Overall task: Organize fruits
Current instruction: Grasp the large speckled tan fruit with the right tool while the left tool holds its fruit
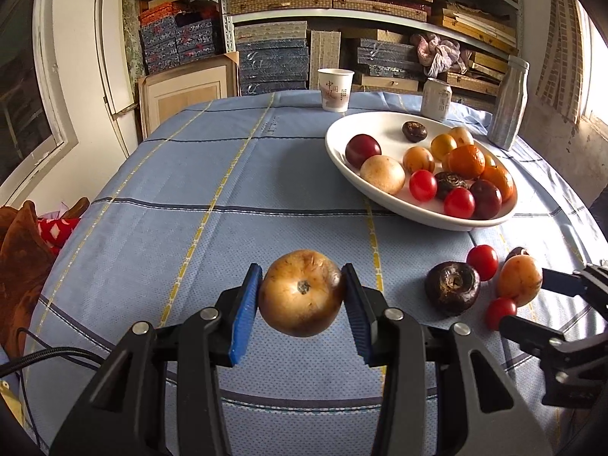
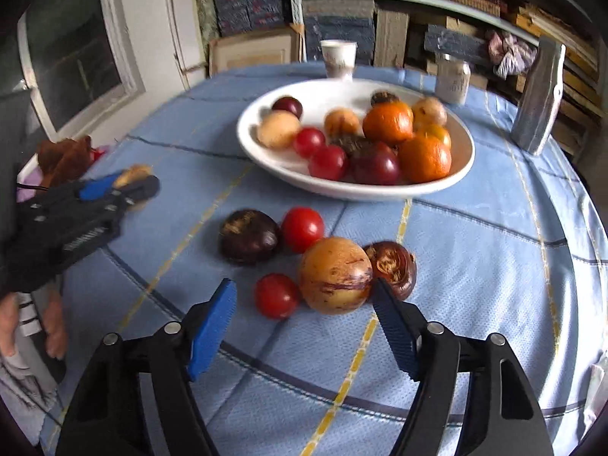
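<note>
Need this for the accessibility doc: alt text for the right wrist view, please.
The right gripper hangs open over loose fruit on a blue checked tablecloth: a striped yellow fruit, two red tomatoes and two dark brown fruits. Behind them sits a white bowl full of mixed fruit; at far left the left gripper holds a tan fruit.

Left claw [image 1: 302, 298] clamped, right claw [image 2: 304, 326] agape, both angled downward

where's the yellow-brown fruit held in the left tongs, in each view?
Left wrist: the yellow-brown fruit sits low centre, clamped between the blue pads of the left tongs.
Right wrist: only a sliver of it shows at the left edge, past the tongs' tip.
Shared landmark: the white bowl of fruit, upper right in the left view, upper centre in the right.
</note>
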Tool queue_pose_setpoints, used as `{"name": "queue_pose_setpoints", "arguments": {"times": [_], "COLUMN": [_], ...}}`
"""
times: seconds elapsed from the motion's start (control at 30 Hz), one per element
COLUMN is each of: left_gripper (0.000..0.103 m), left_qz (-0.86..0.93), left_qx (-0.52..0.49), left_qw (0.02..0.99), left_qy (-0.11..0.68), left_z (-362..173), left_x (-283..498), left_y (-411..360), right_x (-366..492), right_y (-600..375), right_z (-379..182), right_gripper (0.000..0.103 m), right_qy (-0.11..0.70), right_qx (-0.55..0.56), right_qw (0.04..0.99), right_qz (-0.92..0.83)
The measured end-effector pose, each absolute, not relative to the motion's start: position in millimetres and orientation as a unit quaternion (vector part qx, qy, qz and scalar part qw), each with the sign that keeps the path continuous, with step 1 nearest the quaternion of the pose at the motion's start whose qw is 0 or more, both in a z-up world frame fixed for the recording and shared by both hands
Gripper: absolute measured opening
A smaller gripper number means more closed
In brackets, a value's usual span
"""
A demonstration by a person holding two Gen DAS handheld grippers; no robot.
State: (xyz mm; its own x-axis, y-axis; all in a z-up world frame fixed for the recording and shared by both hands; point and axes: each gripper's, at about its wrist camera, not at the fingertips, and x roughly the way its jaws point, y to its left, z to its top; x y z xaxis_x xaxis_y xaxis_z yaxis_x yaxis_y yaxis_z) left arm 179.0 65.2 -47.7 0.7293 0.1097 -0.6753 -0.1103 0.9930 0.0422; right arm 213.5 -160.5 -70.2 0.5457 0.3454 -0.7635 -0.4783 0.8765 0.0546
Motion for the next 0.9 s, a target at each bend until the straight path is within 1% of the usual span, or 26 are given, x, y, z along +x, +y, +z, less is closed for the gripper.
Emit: {"name": "queue_pose_setpoints", "arguments": {"times": [0.03,0.17,0.3,0.33,0.37,0.4,0.43,0.47,0.57,0.63,0.7,0.73,0.77,0.9], "left_gripper": [0.042,0.042,0.042,0.042,0.042,0.042,0.042,0.042,0.042,0.042,0.042,0.042,0.042,0.042], "left_qz": [0.06,0.061,0.059,0.058,0.056,0.055,0.054,0.053,0.051,0.05,0.049,0.049,0.049,0.048], "left_qx": [0.001,0.003,0.002,0.001,-0.001,-0.002,-0.003,-0.004,-0.001,0.0,0.001,0.001,0.001,0.001], "left_qw": [0.93,0.93,0.93,0.93,0.929,0.928,0.928,0.927,0.926,0.926,0.925,0.925,0.925,0.924], "left_qy": [0.362,0.361,0.363,0.364,0.366,0.368,0.369,0.371,0.374,0.375,0.376,0.376,0.377,0.378], "left_z": [-48,-47,-47,-48,-48,-49,-50,-50,-52,-52,-53,-53,-53,-54], "left_x": [179,179,179,178,179,179,179,180,181,181,182,182,182,183], "left_y": [65,65,65,65,65,66,66,66,65,64,64,64,63,63], "right_x": [214,213,206,205,204,202,202,203,211,212,210,209,208,212], "right_y": [-160,-160,-162,-162,-162,-163,-164,-166,-164,-164,-165,-166,-167,-171], "right_z": [-71,-70,-69,-69,-68,-66,-65,-67,-81,-81,-78,-77,-75,-62], "right_gripper": [0.073,0.063,0.057,0.052,0.039,0.03,0.016,0.013,0.014,0.015,0.027,0.044,0.054,0.056], "right_qy": [0.413,0.41,0.401,0.398,0.394,0.388,0.388,0.395,0.431,0.429,0.423,0.419,0.411,0.386], "right_qx": [-0.086,-0.095,-0.106,-0.108,-0.109,-0.108,-0.109,-0.105,-0.103,-0.099,-0.095,-0.093,-0.09,-0.062], "right_qw": [0.877,0.877,0.879,0.88,0.881,0.883,0.883,0.879,0.86,0.86,0.863,0.866,0.87,0.884], "right_qz": [0.232,0.231,0.235,0.236,0.237,0.241,0.24,0.245,0.254,0.257,0.26,0.257,0.257,0.255]}}
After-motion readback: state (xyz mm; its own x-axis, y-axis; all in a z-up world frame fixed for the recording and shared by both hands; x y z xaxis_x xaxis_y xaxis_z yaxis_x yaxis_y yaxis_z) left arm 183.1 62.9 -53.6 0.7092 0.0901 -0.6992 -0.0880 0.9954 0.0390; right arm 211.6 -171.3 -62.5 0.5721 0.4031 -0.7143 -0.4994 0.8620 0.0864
